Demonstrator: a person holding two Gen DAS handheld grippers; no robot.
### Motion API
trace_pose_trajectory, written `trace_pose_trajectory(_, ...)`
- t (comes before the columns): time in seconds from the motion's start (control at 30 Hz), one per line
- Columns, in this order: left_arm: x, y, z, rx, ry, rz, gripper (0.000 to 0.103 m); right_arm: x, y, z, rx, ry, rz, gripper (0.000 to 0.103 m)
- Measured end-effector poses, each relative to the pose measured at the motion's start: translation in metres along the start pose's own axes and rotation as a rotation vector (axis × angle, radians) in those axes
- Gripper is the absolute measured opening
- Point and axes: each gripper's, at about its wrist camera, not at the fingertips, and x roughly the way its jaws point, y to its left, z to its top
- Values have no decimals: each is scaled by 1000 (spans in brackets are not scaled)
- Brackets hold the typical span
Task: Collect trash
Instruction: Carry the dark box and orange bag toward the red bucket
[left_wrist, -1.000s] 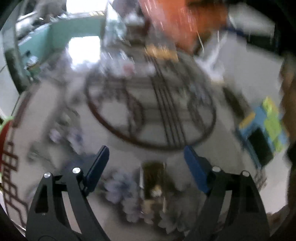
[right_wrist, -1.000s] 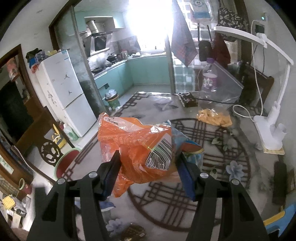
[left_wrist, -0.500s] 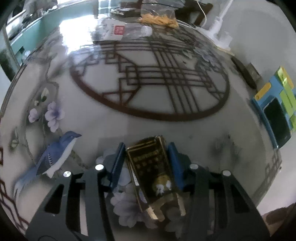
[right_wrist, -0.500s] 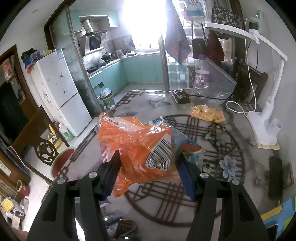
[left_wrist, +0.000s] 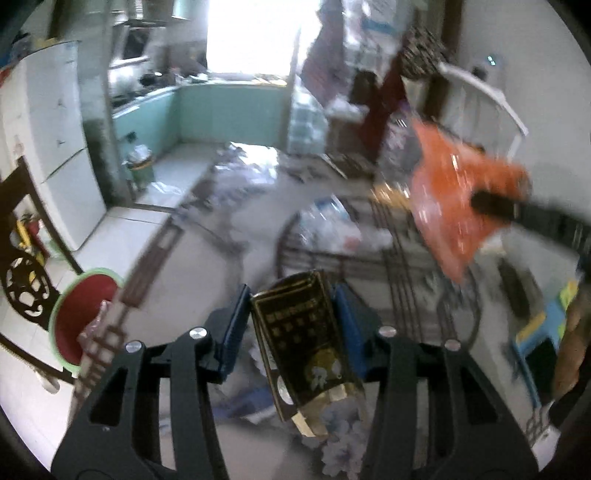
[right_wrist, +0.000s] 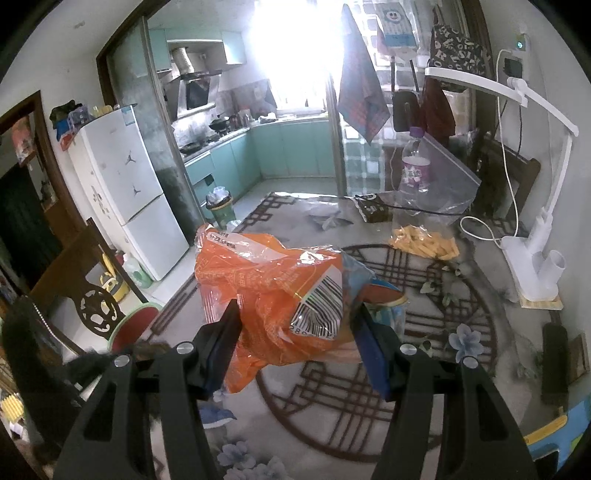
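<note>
Left wrist view: blurry. The left gripper (left_wrist: 293, 314) has its fingers (left_wrist: 232, 328) clamped on a black and gold packet (left_wrist: 306, 343), one blue pad on each side; packet is off the counter (left_wrist: 221, 258), tilted, gold end toward the camera. Beyond it the patterned counter shows a dark ring design and a clear wrapper (left_wrist: 332, 229) lying near the middle. Upper right, an orange bag (left_wrist: 454, 195) hangs in the air with a dark finger of the right gripper (left_wrist: 491, 205) across it. Past the counter's left edge, a red bowl with green rim (left_wrist: 85, 317) sits lower down, beside a dark wooden chair (left_wrist: 22, 273). A white fridge (left_wrist: 48, 147) is at far left. A blue and green item (left_wrist: 546, 332) lies by the counter's right edge.

Right wrist view: sharp. Right gripper (right_wrist: 295, 332), fingers (right_wrist: 223, 336) clamped on the orange bag (right_wrist: 266, 288), barcode facing the camera, bag held above the counter (right_wrist: 424, 369). Blue wrapper (right_wrist: 384, 299) sits just behind the bag by the right finger; cannot tell if it is gripped. Toward the far edge: yellow snacks in a clear bag (right_wrist: 424, 243), a bottle with purple label (right_wrist: 415, 173), a dark packet (right_wrist: 371, 208). White lamp (right_wrist: 532, 266) stands at the right edge, a black bar (right_wrist: 554, 362) near it. Fridge (right_wrist: 125, 192) at left, trash bin (right_wrist: 219, 208) on the kitchen floor beyond.
</note>
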Motion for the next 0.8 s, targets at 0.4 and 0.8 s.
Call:
trace_pose_trajectory(0.4, -23, 62, 23, -109, -47, 42, 46, 20, 41, 2, -14, 26, 12, 59)
trace_pose_trajectory(0.8, -22, 129, 42, -132, -63, 37, 46, 44, 97, 11, -27, 30, -8, 59)
